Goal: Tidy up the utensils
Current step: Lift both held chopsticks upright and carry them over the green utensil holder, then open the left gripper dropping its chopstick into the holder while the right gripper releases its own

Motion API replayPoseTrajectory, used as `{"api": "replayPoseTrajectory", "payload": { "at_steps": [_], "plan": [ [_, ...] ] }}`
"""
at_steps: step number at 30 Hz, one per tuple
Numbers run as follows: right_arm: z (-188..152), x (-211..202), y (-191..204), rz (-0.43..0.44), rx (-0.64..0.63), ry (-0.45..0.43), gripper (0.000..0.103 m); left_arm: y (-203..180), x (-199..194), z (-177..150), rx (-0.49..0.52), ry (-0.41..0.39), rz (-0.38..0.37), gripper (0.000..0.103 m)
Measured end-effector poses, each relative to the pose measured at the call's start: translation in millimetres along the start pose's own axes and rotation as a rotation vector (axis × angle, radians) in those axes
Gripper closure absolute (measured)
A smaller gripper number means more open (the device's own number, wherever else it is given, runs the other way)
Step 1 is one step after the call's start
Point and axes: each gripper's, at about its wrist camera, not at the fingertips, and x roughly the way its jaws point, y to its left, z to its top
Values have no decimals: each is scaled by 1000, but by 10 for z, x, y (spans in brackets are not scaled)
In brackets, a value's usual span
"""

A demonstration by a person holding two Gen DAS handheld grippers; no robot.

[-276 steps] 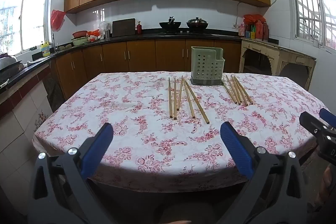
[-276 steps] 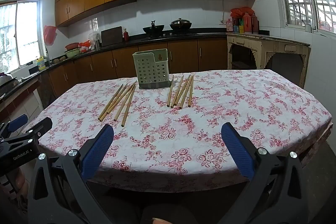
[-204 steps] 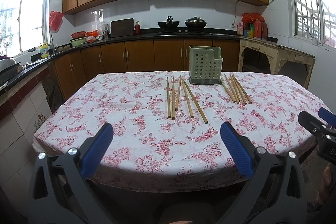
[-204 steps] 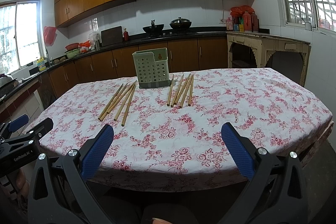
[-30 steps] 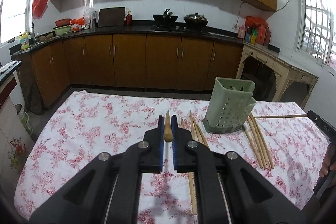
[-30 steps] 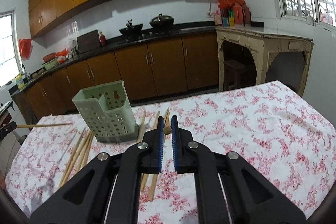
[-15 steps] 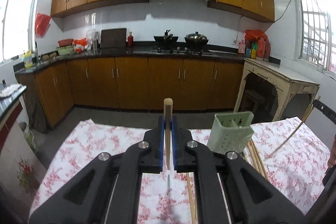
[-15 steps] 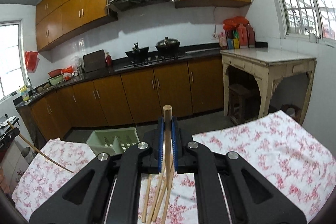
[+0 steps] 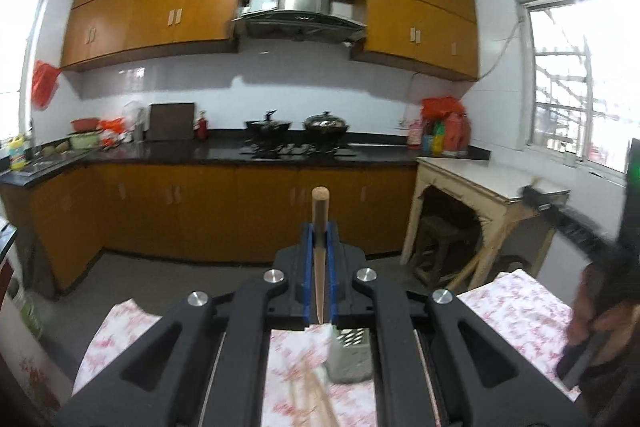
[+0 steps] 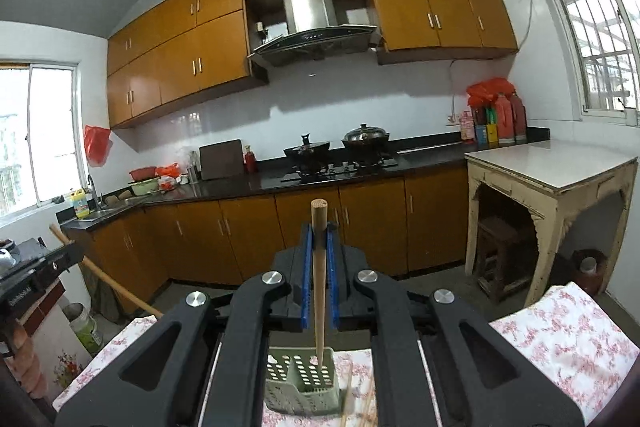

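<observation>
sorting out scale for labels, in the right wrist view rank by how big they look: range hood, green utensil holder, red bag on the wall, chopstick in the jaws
1. Range hood, clearly the largest.
2. Green utensil holder, partly hidden by the gripper and near the camera.
3. Chopstick, long but thin and close to the lens; its rank against the holder is unsure.
4. Red bag, smallest, though far away.

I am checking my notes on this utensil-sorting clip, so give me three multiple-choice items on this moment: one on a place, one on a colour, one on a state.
1. Where does the caddy stand?
A. on the floral tablecloth
B. on the black counter
C. on the floor

2. What colour is the caddy?
A. red
B. pale green
C. blue

3. What state is the right claw in?
A. wide open, empty
B. shut on a chopstick
C. shut on a spoon

Answers:
1 A, the cloth lies under and around its base.
2 B, its perforated walls are pale green.
3 B, the blue pads press a wooden stick on both sides.
</observation>
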Motion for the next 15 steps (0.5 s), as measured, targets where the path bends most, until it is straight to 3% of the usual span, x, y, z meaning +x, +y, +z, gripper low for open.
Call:
{"api": "replayPoseTrajectory", "payload": {
  "at_steps": [6,15],
  "plan": [
    [-149,220,-14,17,18,37,95,-275,254,17,17,30,-44,96],
    [-359,494,-89,22,39,127,95,-361,730,-257,2,131,-43,96]
  ]
}}
